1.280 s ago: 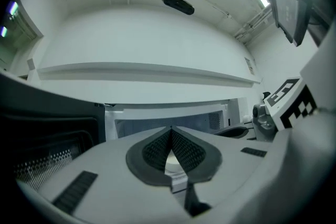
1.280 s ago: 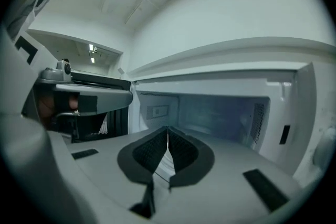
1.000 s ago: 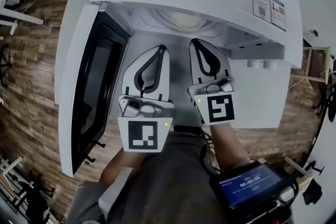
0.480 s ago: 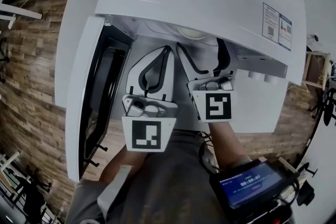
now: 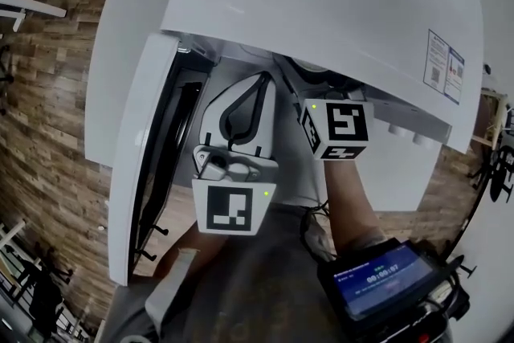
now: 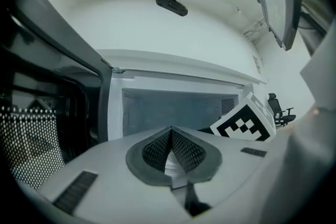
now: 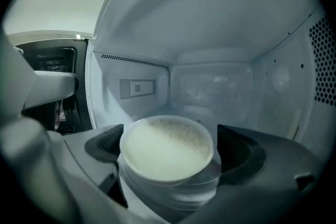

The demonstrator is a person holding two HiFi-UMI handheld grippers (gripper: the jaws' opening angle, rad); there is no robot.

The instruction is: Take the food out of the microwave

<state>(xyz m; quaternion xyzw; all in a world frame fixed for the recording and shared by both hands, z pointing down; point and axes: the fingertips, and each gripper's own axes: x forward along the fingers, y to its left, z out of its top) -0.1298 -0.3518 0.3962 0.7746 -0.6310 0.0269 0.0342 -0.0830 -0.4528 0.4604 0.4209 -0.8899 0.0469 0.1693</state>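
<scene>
A white microwave (image 5: 321, 4) stands open, its door (image 5: 136, 157) swung out to the left. Inside sits a round white container of pale food (image 7: 167, 136). My right gripper (image 7: 170, 153) reaches into the cavity. Its jaws are opening on either side of the container, with gaps between the pads and its wall. From the head view only its marker cube (image 5: 337, 128) shows under the microwave's top. My left gripper (image 5: 259, 84) hangs shut and empty in front of the opening, beside the door, and its closed tips (image 6: 171, 132) point at the cavity.
The dark door window (image 6: 31, 128) is close on the left. The microwave's control panel with knobs (image 5: 401, 128) is to the right of the opening. A tablet-like device (image 5: 381, 281) hangs at the person's waist. Wood flooring (image 5: 48, 92) lies below.
My right gripper has gone forward into the microwave and its jaws have spread from shut to wide. The left gripper has stayed about where it was.
</scene>
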